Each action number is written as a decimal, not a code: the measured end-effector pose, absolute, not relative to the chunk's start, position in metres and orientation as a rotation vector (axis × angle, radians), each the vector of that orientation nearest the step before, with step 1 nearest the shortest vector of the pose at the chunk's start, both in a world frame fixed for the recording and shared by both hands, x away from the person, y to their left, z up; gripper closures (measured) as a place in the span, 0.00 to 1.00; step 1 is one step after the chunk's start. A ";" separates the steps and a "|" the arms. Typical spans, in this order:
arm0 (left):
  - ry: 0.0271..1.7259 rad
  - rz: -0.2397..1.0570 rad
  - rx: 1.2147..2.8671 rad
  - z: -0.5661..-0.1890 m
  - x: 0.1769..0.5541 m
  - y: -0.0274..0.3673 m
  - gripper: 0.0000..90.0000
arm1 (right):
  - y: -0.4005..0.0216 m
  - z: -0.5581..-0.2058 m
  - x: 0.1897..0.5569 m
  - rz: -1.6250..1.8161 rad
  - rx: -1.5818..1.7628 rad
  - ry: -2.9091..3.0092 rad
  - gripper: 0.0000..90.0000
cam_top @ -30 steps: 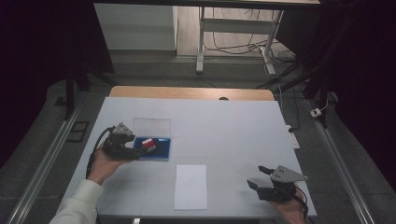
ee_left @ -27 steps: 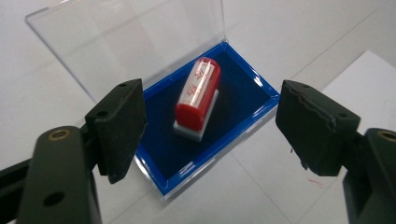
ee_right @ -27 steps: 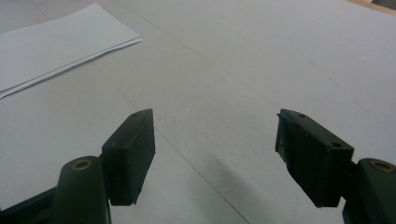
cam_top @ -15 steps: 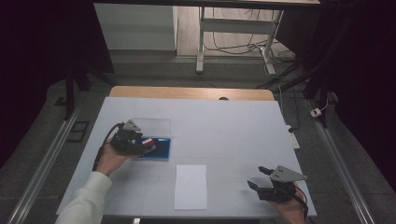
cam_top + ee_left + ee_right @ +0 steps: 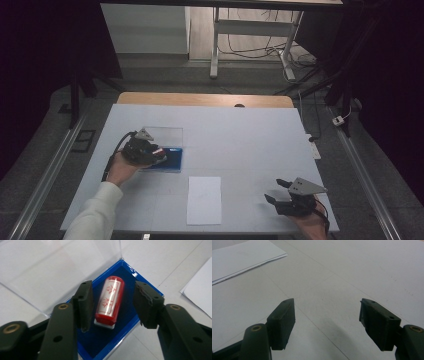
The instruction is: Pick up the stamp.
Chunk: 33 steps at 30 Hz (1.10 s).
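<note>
White tabletop (image 5: 240, 135) under dim light; red stamp (image 5: 109, 301) lying in open blue case (image 5: 125, 340); left gripper (image 5: 112, 305) straddling it, jaws just closing, pads not yet touching; right gripper (image 5: 327, 322) spread wide near paper sheet (image 5: 239, 257).

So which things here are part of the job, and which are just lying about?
In the job:
- stamp, red, lying in the case
- case, blue, clear lid open
- left gripper, jaws just been closing, either side of the stamp, not yet touching

Lying about:
- paper
- right gripper, open, over bare table
</note>
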<state>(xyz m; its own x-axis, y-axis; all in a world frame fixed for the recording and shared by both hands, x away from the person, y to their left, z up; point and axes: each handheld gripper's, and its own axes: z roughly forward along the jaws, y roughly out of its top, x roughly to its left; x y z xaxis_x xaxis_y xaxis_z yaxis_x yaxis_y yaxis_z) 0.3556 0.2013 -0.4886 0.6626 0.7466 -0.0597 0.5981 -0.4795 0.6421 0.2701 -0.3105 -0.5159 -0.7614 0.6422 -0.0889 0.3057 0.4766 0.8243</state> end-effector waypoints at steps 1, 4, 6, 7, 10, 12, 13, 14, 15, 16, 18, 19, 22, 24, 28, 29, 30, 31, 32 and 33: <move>1.035 0.301 2.236 -0.489 0.356 0.201 0.60 | -0.310 -0.516 0.270 1.192 0.793 2.341 0.32; 1.027 0.302 2.241 -0.488 0.356 0.201 0.64 | -0.310 -0.516 0.270 1.186 0.792 2.344 0.32; 1.025 0.301 2.240 -0.488 0.356 0.202 0.66 | -0.310 -0.516 0.270 1.182 0.791 2.346 0.32; 1.026 0.305 2.243 -0.488 0.356 0.202 0.68 | -0.310 -0.516 0.270 1.180 0.791 2.347 0.32; 1.026 0.302 2.240 -0.488 0.356 0.203 0.71 | -0.310 -0.516 0.270 1.180 0.791 2.348 0.32; 1.023 0.303 2.242 -0.488 0.356 0.203 0.72 | -0.311 -0.516 0.270 1.178 0.792 2.348 0.32; 1.021 0.305 2.244 -0.488 0.356 0.203 0.72 | -0.311 -0.516 0.270 1.177 0.791 2.349 0.32; 1.020 0.308 2.246 -0.488 0.356 0.203 0.72 | -0.311 -0.516 0.270 1.174 0.793 2.350 0.32; 1.016 0.309 2.250 -0.488 0.356 0.203 0.73 | -0.311 -0.516 0.270 1.172 0.788 2.350 0.32; 1.015 0.316 2.258 -0.489 0.356 0.202 0.74 | -0.310 -0.517 0.270 1.176 0.789 2.347 0.32; 1.014 0.318 2.263 -0.489 0.356 0.202 0.75 | -0.310 -0.517 0.270 1.175 0.790 2.347 0.32; 1.013 0.319 2.265 -0.489 0.355 0.202 0.75 | -0.310 -0.517 0.270 1.175 0.790 2.347 0.32; 0.996 0.322 2.274 -0.489 0.355 0.202 0.77 | -0.311 -0.517 0.270 1.175 0.791 2.347 0.32; 0.988 0.325 2.275 -0.489 0.355 0.201 0.78 | -0.311 -0.517 0.270 1.173 0.791 2.347 0.32; 0.969 0.331 2.295 -0.488 0.355 0.201 0.78 | -0.311 -0.517 0.270 1.174 0.795 2.345 0.32; 0.963 0.333 2.300 -0.488 0.355 0.201 0.78 | -0.312 -0.517 0.271 1.175 0.799 2.346 0.32; 0.961 0.331 2.304 -0.487 0.354 0.201 0.78 | -0.313 -0.517 0.271 1.180 0.801 2.345 0.32; 0.959 0.334 2.306 -0.486 0.354 0.201 0.78 | -0.313 -0.516 0.270 1.190 0.802 2.342 0.32; 0.959 0.334 2.306 -0.486 0.354 0.201 0.78 | -0.313 -0.516 0.270 1.195 0.804 2.343 0.32; 0.957 0.331 2.303 -0.485 0.354 0.202 0.78 | -0.313 -0.516 0.270 1.195 0.804 2.343 0.32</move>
